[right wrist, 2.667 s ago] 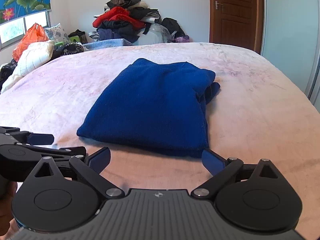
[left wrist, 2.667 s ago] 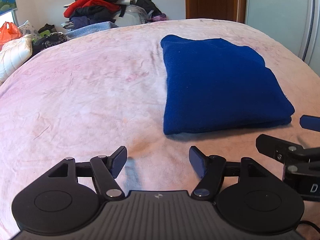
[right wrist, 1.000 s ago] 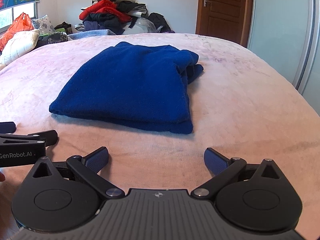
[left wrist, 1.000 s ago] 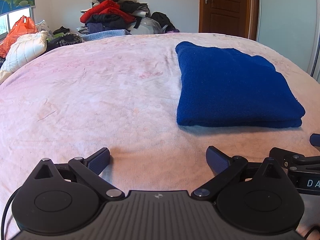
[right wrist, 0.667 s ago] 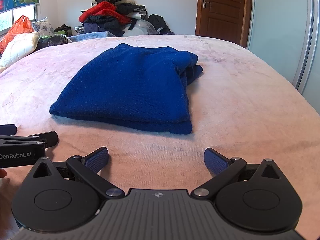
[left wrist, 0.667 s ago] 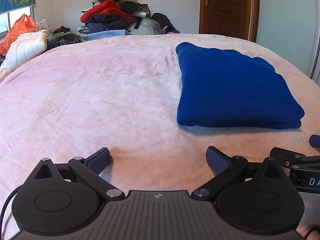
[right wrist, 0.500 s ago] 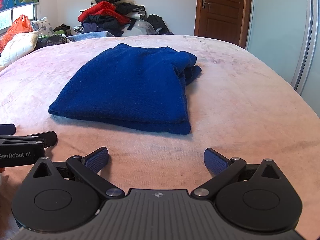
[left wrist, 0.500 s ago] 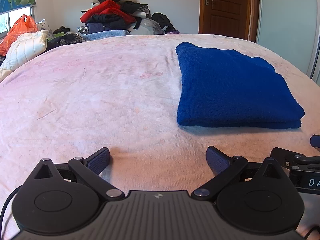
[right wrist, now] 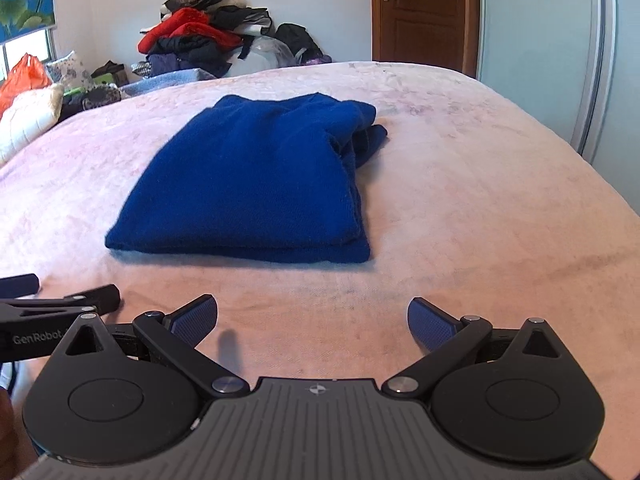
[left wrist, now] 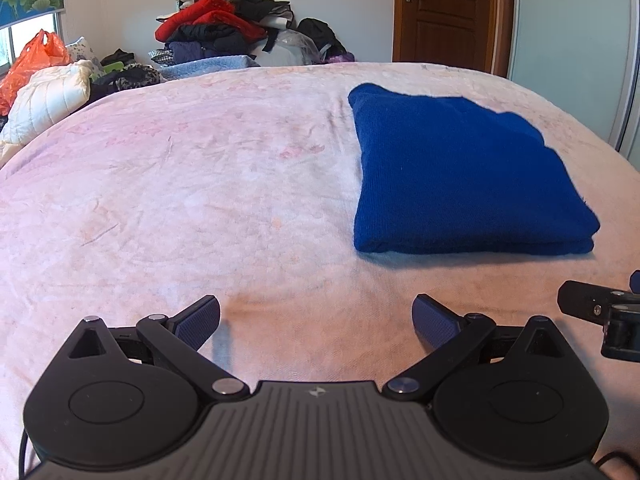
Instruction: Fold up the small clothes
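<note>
A blue knit garment point(left wrist: 460, 172) lies folded into a flat rectangle on the pink bed cover point(left wrist: 200, 200); in the right wrist view it point(right wrist: 256, 184) sits ahead and a little left. My left gripper point(left wrist: 316, 320) is open and empty, low over the cover, left of and nearer than the garment. My right gripper point(right wrist: 312, 320) is open and empty, just short of the garment's near edge. Each gripper's tip shows at the other view's side edge.
A heap of clothes point(left wrist: 224, 36) is piled against the far wall. A white pillow point(left wrist: 48, 100) and an orange bag point(left wrist: 32, 64) lie at the far left. A brown door point(left wrist: 444, 12) and a pale wardrobe panel point(left wrist: 568, 40) stand at the right.
Both grippers have drawn back from the folded garment since 2.7 s ago and the left one opened wider. Over the last second the views have barely shifted.
</note>
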{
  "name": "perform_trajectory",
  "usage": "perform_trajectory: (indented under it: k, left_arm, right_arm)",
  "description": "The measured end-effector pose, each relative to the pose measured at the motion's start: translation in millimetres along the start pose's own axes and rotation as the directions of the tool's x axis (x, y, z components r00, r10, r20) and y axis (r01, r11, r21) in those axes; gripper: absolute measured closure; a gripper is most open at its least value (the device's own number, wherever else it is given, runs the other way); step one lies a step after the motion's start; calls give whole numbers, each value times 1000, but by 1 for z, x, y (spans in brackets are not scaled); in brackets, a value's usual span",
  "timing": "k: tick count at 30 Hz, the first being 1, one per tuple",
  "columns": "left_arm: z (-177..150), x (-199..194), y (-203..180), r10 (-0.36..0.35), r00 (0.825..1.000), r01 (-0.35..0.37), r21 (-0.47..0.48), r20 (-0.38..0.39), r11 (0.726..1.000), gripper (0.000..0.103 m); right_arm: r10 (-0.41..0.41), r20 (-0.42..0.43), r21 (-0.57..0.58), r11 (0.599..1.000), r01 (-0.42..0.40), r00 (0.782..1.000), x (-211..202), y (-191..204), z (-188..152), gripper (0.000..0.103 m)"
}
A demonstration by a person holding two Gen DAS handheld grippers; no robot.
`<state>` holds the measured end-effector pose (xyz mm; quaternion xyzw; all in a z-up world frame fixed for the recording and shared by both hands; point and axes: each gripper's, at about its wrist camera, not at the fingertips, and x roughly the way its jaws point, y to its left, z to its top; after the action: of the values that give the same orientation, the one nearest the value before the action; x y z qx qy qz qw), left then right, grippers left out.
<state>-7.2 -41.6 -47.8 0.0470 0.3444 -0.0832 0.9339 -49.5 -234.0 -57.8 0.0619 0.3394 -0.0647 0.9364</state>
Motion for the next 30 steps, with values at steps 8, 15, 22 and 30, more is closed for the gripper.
perform_trajectory:
  k: [8,15,22,30]
  left_arm:
    - [5,-5,1,-1,1000,1,-10,-27,1000,0]
    - [5,-3,1,14,999,-15,-6,-35,1000,0]
    - [3,-1,0,14,999,-14,-5,-46,1000,0]
    - [2,1,-2,18,998,-17,12,-54,1000,0]
  right_arm:
    - [-7,2,-23,1000,7,1000,-6,2,3,1]
    - [-7,11,-40,999,8,1000,-6,6,2,1]
    - [0,10,-52,999,0,1000,-1,5,-3,1]
    - [1,7,-65,998,-1,1000,2,9,-4,1]
